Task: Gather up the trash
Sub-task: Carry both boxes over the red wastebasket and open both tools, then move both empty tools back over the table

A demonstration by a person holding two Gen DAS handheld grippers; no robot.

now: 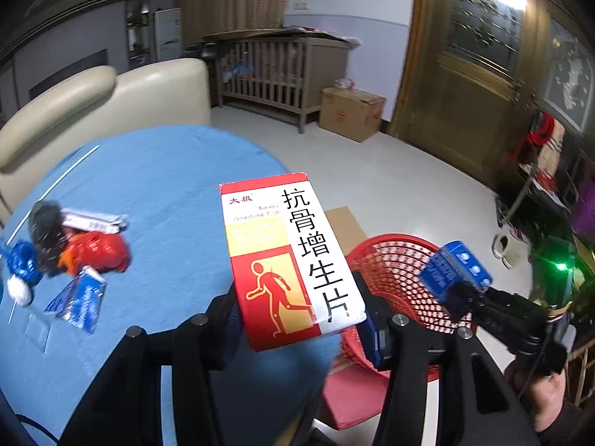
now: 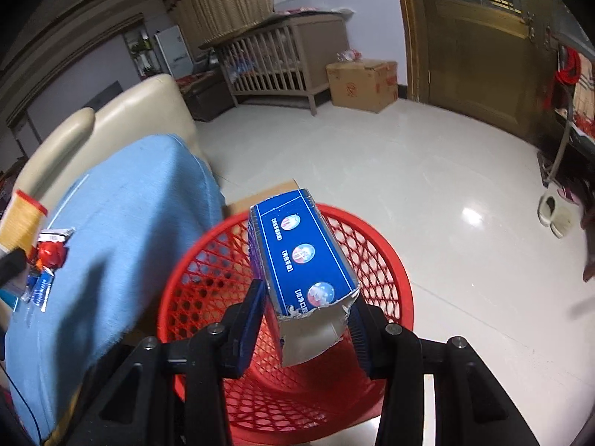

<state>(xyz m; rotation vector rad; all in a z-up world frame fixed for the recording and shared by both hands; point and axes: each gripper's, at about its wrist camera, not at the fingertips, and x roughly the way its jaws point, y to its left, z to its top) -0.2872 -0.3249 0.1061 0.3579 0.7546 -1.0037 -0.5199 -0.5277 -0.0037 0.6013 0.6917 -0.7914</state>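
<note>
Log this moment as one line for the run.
left gripper: shut on red box | right gripper: shut on blue box, over red basket | wrappers on table

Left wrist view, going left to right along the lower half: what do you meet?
Pile of wrappers on the blue cloth → red-and-white box in the left gripper → red basket → blue box in the right gripper.

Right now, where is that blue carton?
The blue carton is clamped between the right gripper's fingers, held above the red basket that stands on the floor beside the blue-covered table.
</note>
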